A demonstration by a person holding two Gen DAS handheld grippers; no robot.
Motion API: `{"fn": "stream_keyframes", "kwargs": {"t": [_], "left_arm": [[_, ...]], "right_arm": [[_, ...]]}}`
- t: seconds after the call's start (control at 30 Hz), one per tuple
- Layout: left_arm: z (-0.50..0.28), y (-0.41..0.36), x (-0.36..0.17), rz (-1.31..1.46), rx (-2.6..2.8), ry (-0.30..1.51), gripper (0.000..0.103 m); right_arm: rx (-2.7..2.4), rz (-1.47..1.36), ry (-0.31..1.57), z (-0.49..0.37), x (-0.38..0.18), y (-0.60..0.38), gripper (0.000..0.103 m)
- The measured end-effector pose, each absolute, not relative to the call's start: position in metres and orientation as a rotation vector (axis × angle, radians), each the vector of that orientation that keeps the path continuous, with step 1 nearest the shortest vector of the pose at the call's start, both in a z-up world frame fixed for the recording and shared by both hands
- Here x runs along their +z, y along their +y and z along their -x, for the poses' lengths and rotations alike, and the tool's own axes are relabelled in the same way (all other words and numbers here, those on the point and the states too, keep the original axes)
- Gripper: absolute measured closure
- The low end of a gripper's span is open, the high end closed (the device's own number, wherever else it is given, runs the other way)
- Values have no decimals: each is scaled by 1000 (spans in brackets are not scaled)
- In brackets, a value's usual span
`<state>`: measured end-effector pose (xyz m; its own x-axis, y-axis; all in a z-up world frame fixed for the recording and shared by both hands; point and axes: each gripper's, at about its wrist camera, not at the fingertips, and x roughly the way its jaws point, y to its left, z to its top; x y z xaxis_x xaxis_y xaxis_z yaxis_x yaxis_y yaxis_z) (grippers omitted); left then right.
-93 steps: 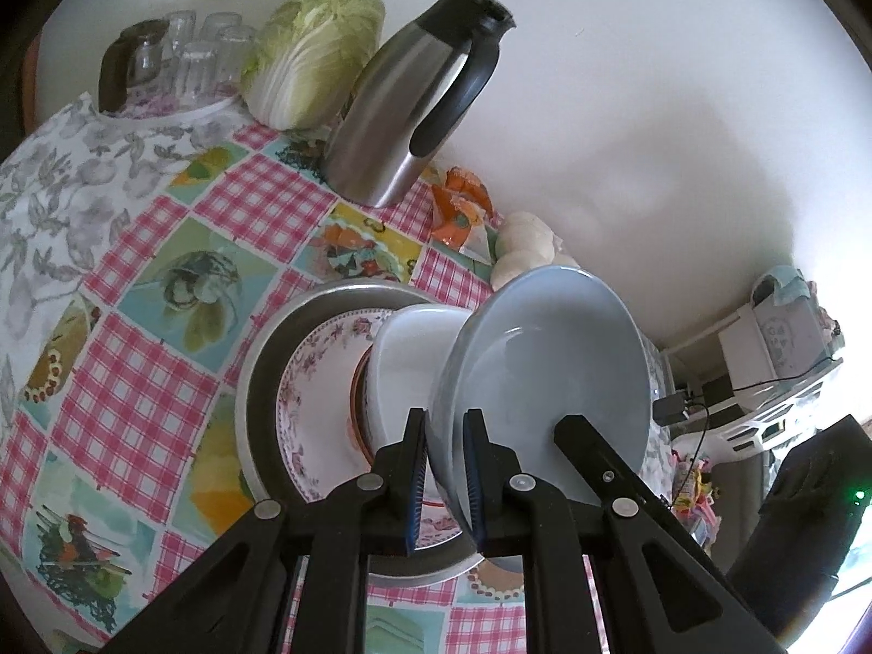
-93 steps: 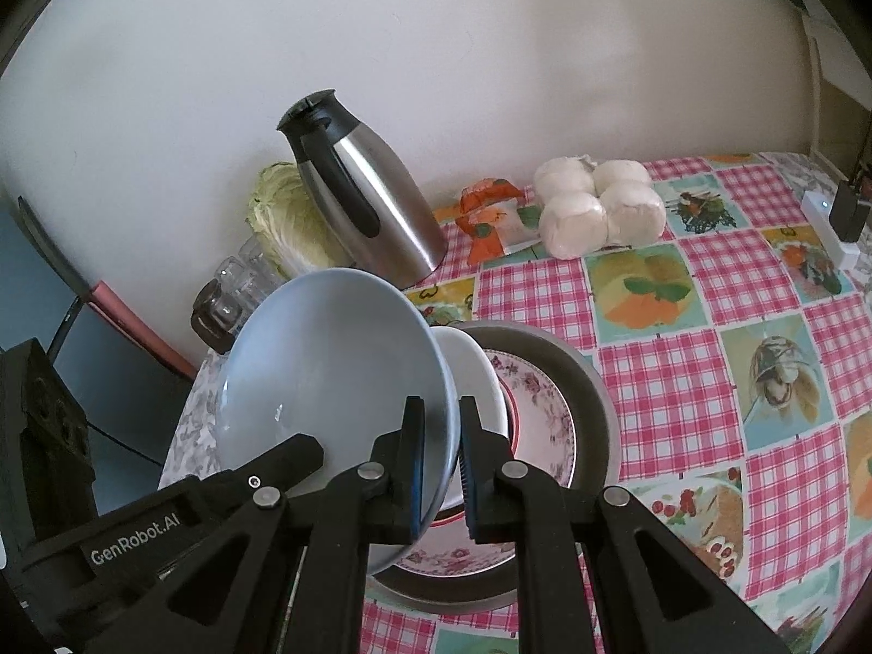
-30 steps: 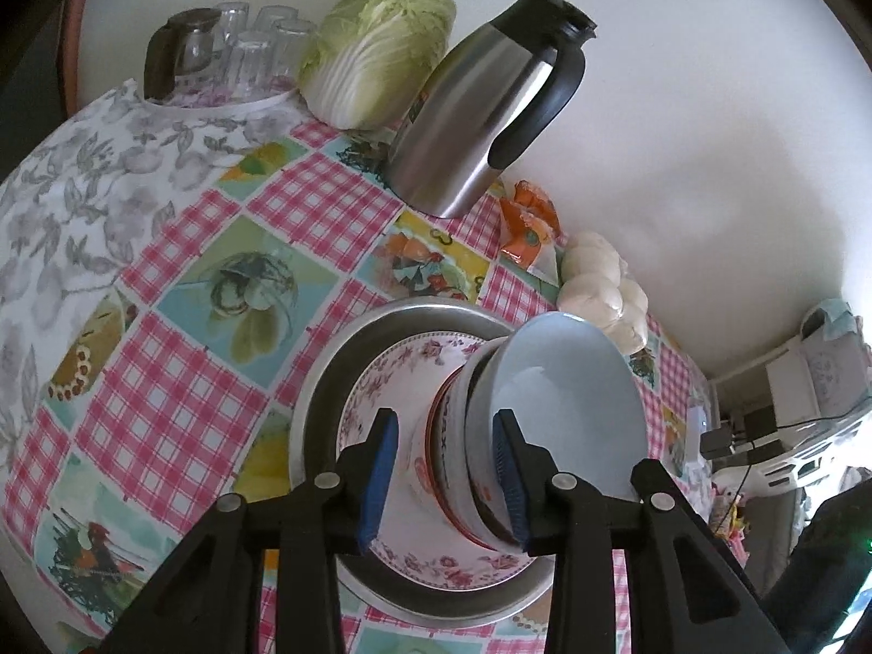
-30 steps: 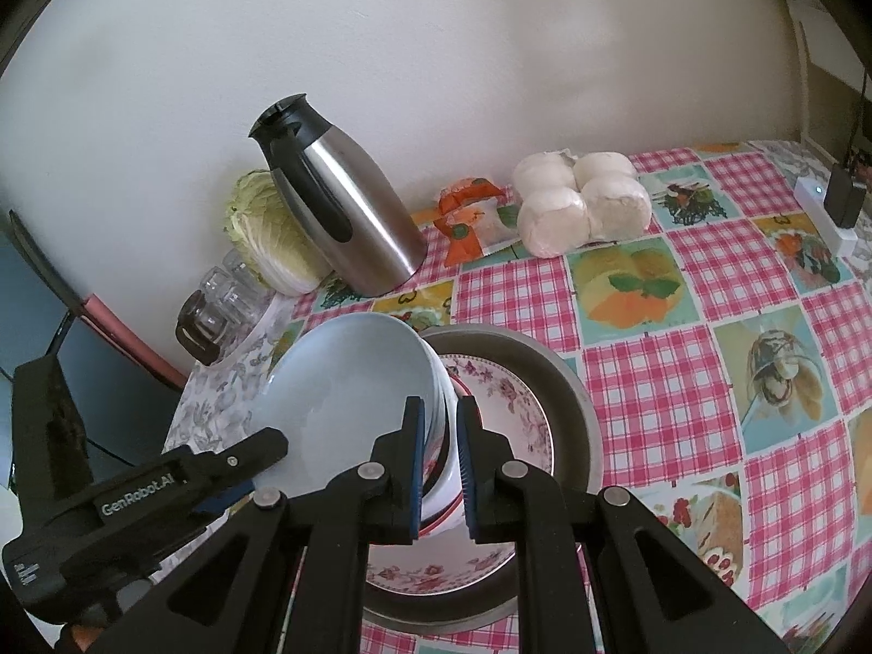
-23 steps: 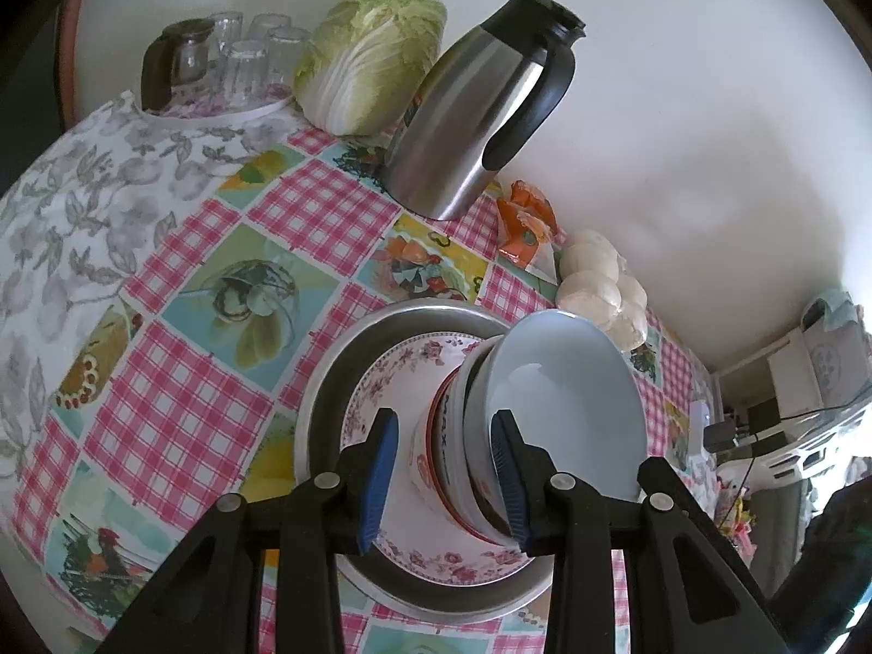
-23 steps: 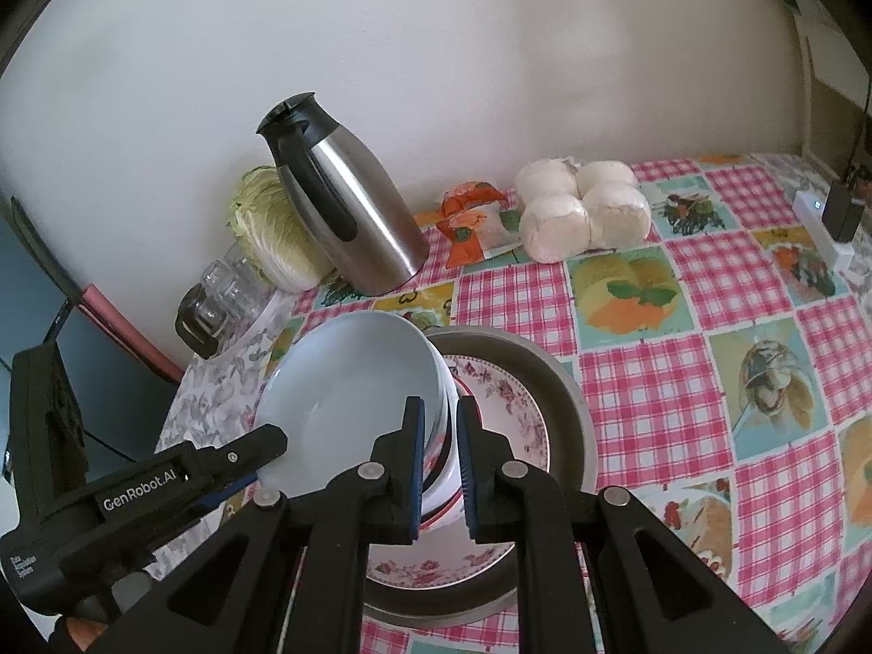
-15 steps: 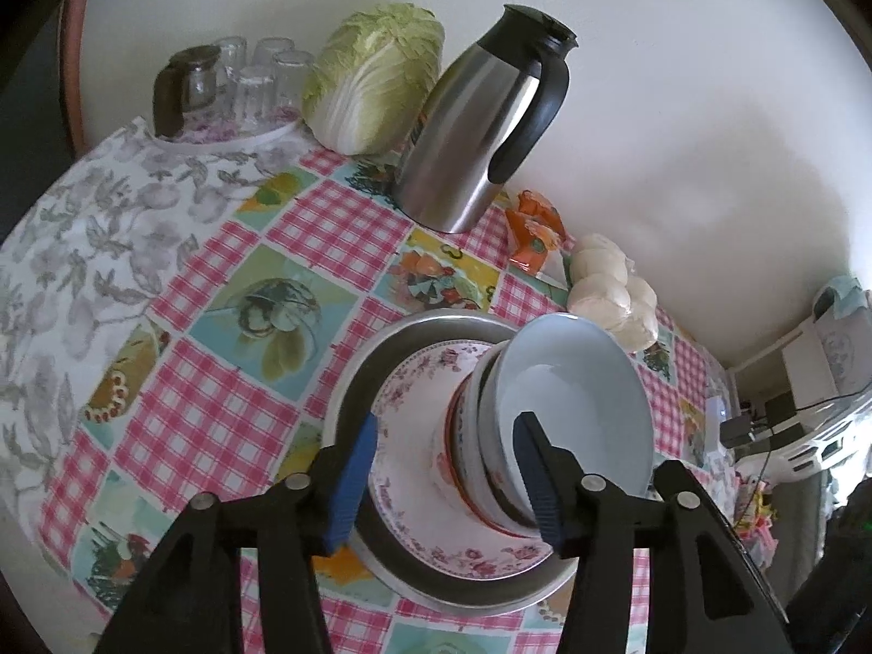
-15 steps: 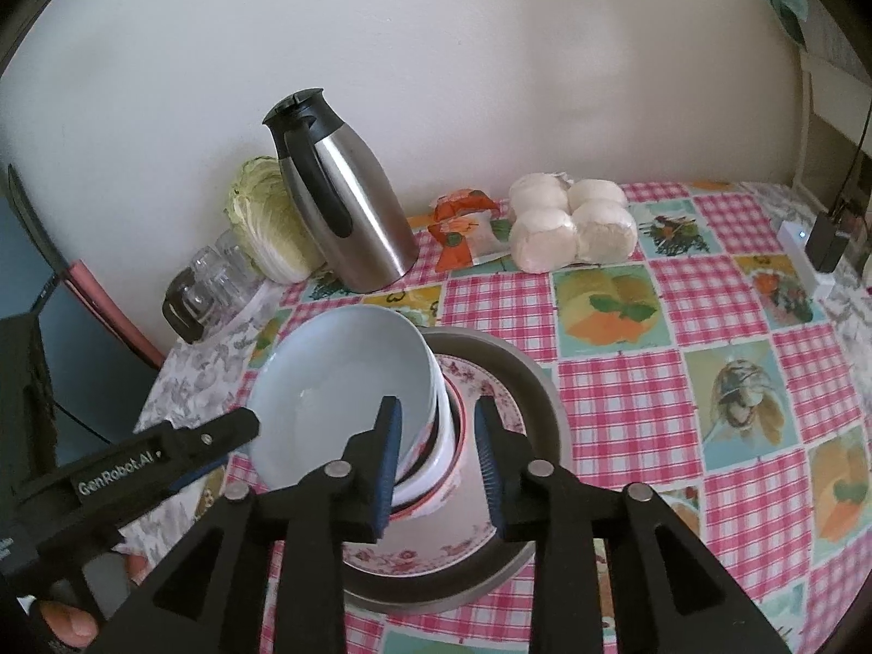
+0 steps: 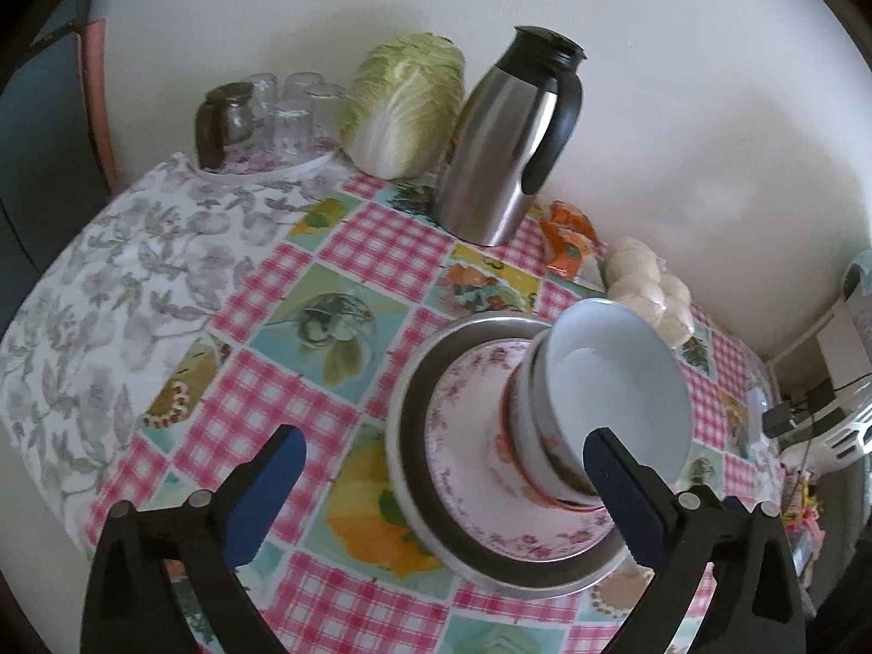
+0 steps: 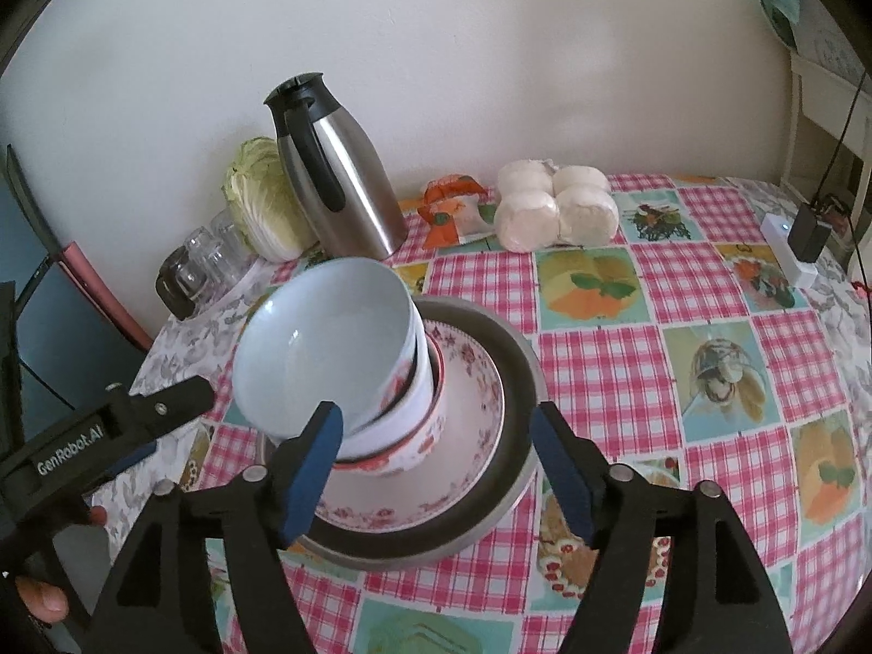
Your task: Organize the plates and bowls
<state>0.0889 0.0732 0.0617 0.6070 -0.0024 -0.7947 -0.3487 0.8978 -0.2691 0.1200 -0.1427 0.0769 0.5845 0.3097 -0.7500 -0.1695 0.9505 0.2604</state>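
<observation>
A light blue bowl (image 9: 616,381) (image 10: 321,359) rests nested on top of a stack of white, red-patterned bowls (image 9: 523,436) (image 10: 403,425). The stack stands on a floral plate (image 9: 468,468) (image 10: 468,468) inside a grey metal pan (image 9: 403,436) (image 10: 518,376). My left gripper (image 9: 444,438) is wide and still opening; its right finger stands in front of the bowl's rim without pressing it. My right gripper (image 10: 433,414) is also opening, with the stack showing between its pads, untouched. One finger (image 10: 163,406) of the left gripper shows at the left of the right wrist view.
Along the wall stand a steel jug (image 9: 507,141), a cabbage (image 9: 403,103), upturned glasses on a tray (image 9: 272,109), an orange packet (image 9: 567,240) and bagged white buns (image 9: 648,289). A white power strip with a plug (image 10: 801,240) lies at the far right table edge.
Both grippers went from shut on the light blue bowl's rim to open. The bowl came down onto the bowl stack and stays there. Both grippers drew back a little.
</observation>
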Motion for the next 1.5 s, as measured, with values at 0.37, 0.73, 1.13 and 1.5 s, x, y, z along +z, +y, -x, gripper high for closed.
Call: {"fn": "stream_keyframes", "kwargs": {"t": [0.37, 0.73, 1.13, 1.5], "left_arm": [[-63, 82, 55, 366, 267, 899, 0], [-50, 74, 40, 270, 228, 959, 0], [-40, 50, 25, 150, 206, 1031, 0], [-36, 46, 12, 102, 245, 1074, 0]], "right_arm": [[251, -127, 903, -102, 70, -145, 12], [232, -77, 957, -83, 54, -141, 12], [207, -73, 990, -69, 47, -146, 12], [203, -57, 998, -60, 47, -149, 12]]}}
